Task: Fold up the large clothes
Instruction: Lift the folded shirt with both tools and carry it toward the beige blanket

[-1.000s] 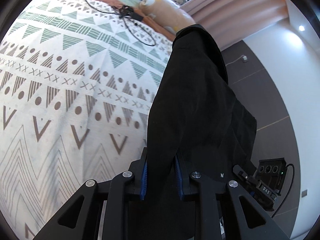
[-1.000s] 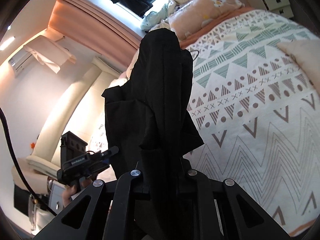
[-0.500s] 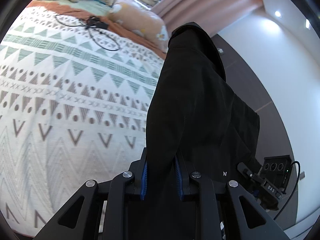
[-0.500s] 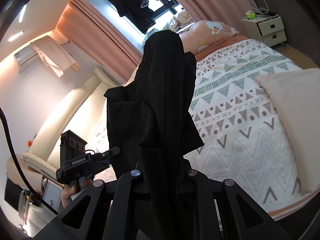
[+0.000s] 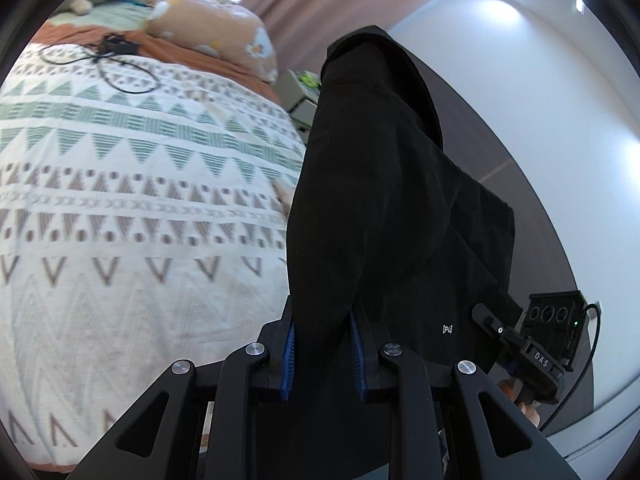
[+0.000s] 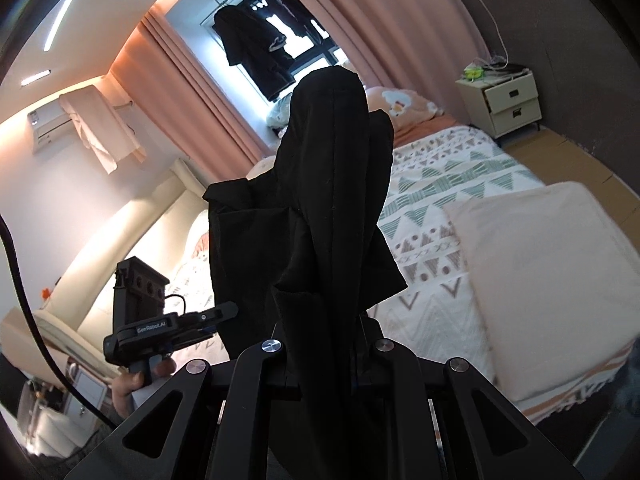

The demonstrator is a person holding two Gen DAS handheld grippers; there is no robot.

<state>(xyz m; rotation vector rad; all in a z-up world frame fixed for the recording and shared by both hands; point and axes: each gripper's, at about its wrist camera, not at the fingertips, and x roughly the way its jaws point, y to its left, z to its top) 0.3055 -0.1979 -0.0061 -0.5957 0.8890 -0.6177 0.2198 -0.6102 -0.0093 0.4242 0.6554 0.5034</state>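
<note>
A large black garment [image 5: 384, 208] hangs in the air above the patterned bed cover [image 5: 120, 220]. My left gripper [image 5: 322, 336] is shut on one bunched edge of it, and the cloth runs between the blue pads [image 5: 289, 354] and drapes over the fingers, hiding their tips. In the right wrist view the same black garment [image 6: 332, 200] covers my right gripper [image 6: 326, 344], which is shut on another edge. Each gripper shows in the other's view: the right one [image 5: 536, 356] at the lower right, the left one [image 6: 160, 328] at the lower left, held by a hand [image 6: 128, 384].
On the bed lie a black cable [image 5: 120, 64], a peach pillow [image 5: 212, 28] and a cream cushion [image 6: 540, 272] by the near corner. A white nightstand [image 6: 508, 100] stands beside the bed. Pink curtains [image 6: 192, 92] frame a window with dark clothes [image 6: 256, 52] hanging.
Both grippers have risen and drawn back from the bed with the garment still clamped. More of the room, the cushion and the nightstand have come into view.
</note>
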